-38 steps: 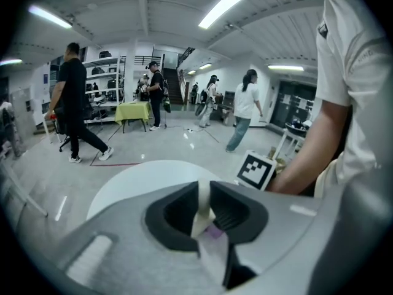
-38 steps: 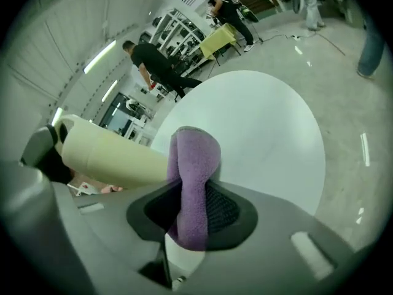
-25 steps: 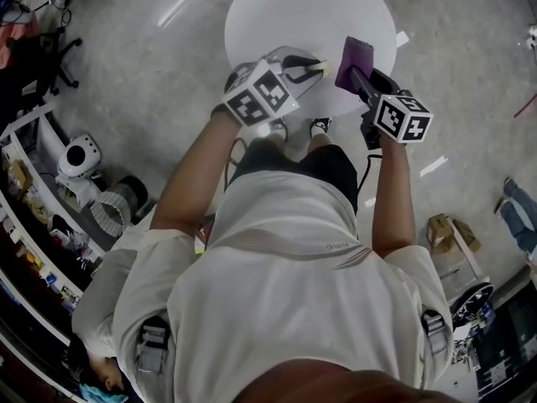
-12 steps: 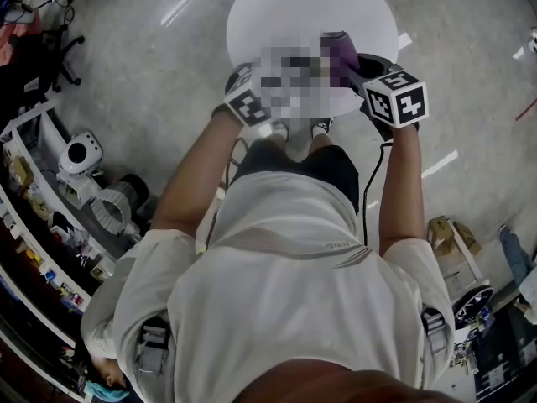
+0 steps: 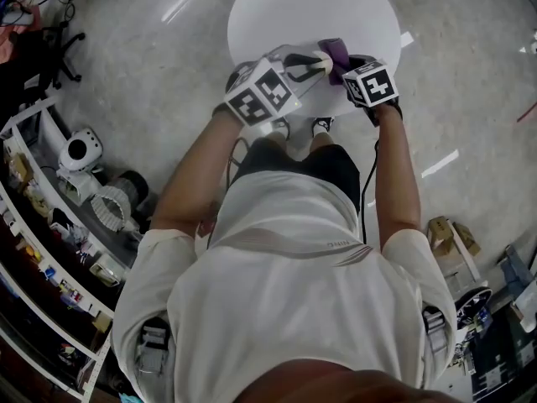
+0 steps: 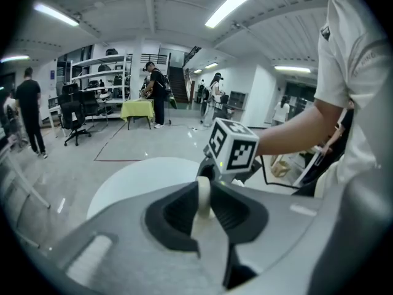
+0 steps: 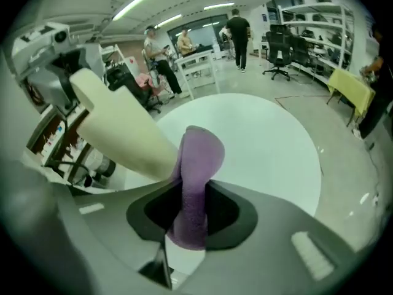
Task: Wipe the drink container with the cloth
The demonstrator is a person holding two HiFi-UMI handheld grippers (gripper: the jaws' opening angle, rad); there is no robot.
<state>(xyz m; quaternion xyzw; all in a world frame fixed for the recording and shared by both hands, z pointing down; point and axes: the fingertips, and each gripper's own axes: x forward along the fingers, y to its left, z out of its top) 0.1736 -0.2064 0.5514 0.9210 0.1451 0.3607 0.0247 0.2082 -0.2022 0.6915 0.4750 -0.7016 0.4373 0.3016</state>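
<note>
Cream plastic drink container (image 5: 304,60) sits upper centre in the head view, over the round white worktop (image 5: 310,7), purple cloth (image 5: 337,54) touching it. In the left gripper view, the left claw (image 6: 203,204) is clenched on its edge. In the right gripper view, the right claw (image 7: 195,211) grasps the cloth against it, so wiping seems under way, not finished.

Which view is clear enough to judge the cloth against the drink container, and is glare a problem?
Right gripper view: cloth crisp, against the drink container, which is slightly soft; wide lens bends the edges. Left gripper view: close-up foreground blurred. Head view: glare streaks on the floor.
</note>
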